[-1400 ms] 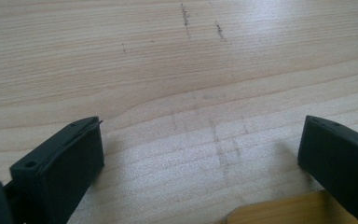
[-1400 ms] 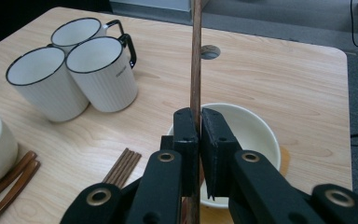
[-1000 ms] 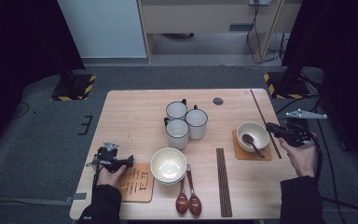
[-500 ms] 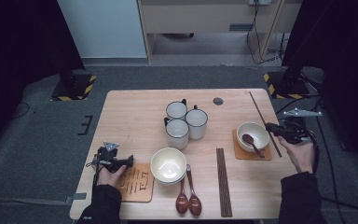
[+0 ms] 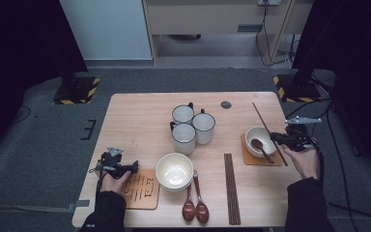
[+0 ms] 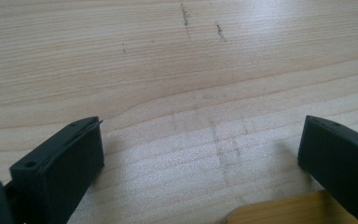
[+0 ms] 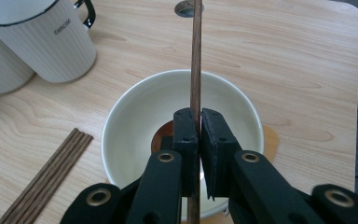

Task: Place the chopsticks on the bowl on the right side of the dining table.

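Lowered slightly, right tongs (image 7: 196,123) pinch chopsticks (image 7: 196,56) pointing straight ahead.

Left hand-held gripper (image 5: 118,166) low, jaws wide apart; right hand-held gripper (image 5: 276,138) with jaws clamped together.

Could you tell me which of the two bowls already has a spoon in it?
The right bowl on its coaster, holding a brown spoon; the near-left bowl is empty.
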Tool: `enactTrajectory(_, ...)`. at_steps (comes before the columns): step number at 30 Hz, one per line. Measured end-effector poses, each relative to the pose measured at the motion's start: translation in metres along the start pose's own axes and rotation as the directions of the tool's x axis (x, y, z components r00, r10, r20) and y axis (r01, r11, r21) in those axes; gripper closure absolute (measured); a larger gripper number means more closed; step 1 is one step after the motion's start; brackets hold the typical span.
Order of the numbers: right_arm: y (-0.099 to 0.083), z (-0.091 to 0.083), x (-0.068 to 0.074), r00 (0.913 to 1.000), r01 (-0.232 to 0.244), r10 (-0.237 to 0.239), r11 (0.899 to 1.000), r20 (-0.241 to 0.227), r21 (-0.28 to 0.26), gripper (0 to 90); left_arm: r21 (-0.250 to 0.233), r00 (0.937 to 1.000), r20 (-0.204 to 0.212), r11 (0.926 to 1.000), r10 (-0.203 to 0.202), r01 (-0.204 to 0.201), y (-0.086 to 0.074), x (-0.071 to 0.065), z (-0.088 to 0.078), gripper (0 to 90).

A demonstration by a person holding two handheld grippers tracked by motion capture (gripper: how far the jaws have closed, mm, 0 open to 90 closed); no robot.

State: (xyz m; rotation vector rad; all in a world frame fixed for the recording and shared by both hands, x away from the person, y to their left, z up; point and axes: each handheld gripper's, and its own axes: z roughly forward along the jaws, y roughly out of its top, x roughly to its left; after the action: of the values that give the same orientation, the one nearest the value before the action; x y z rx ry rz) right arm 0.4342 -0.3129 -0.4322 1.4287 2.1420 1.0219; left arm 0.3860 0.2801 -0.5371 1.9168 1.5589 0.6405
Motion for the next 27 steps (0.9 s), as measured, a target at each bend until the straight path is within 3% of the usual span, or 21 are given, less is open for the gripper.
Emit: enactTrajectory(27, -0.009, 0.020, 0.008, 0.9989, 0.046, -0.046, 0.996, -0.002, 0.075, 85.1, 0.000, 1.0000, 0.000, 1.0000, 0.000, 0.000, 0.000, 0.000, 0.000, 0.0)
